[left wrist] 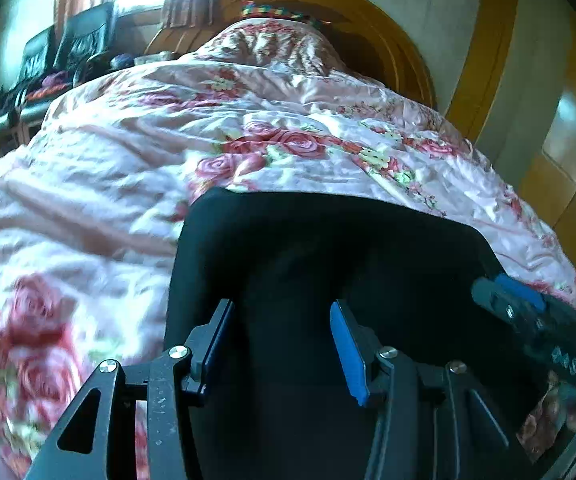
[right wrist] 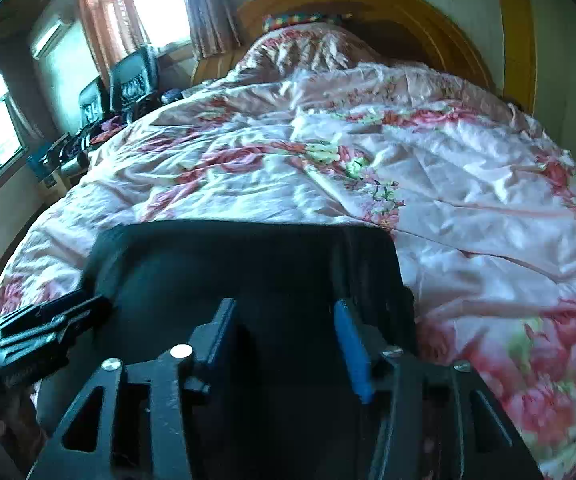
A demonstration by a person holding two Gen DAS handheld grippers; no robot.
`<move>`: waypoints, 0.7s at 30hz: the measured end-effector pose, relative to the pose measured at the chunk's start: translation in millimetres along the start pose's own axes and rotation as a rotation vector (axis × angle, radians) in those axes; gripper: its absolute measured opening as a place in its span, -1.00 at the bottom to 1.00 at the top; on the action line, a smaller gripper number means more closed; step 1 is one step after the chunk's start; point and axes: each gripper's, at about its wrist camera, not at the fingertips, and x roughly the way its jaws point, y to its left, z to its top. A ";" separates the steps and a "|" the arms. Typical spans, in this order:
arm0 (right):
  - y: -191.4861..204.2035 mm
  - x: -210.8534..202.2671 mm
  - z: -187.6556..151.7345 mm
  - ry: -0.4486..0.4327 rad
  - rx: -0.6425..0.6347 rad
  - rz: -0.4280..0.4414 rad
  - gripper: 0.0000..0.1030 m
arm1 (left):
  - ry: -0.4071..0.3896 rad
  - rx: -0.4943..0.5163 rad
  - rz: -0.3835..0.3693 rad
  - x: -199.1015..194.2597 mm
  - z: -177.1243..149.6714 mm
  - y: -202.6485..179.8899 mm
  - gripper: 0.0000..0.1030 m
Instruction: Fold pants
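Observation:
Black pants (left wrist: 328, 248) lie folded flat on the pink floral bedspread (left wrist: 128, 160), near the foot of the bed. My left gripper (left wrist: 282, 340) is open just above the pants' left part, nothing between its blue pads. My right gripper (right wrist: 284, 344) is open over the pants (right wrist: 248, 264) near their right edge. The right gripper shows at the right edge of the left wrist view (left wrist: 528, 316), and the left gripper shows at the left edge of the right wrist view (right wrist: 44, 328).
The bedspread (right wrist: 468, 220) covers the whole bed, with a pillow mound (right wrist: 308, 48) at the far end before a wooden headboard (right wrist: 408, 4). Dark chairs and clutter (right wrist: 120, 88) stand along the bed's left side under curtained windows.

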 end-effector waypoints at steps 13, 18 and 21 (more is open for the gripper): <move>9.7 -34.5 -50.2 -0.039 -0.080 -0.017 0.22 | 0.003 -0.006 0.025 -24.8 -24.9 1.2 -0.03; 16.3 -38.1 -57.2 -0.038 -0.106 -0.027 0.32 | 0.010 -0.009 0.021 -30.9 -32.7 4.1 -0.03; 17.5 -40.2 -59.8 -0.038 -0.110 -0.027 0.35 | 0.008 -0.006 0.021 -35.6 -38.9 6.2 -0.03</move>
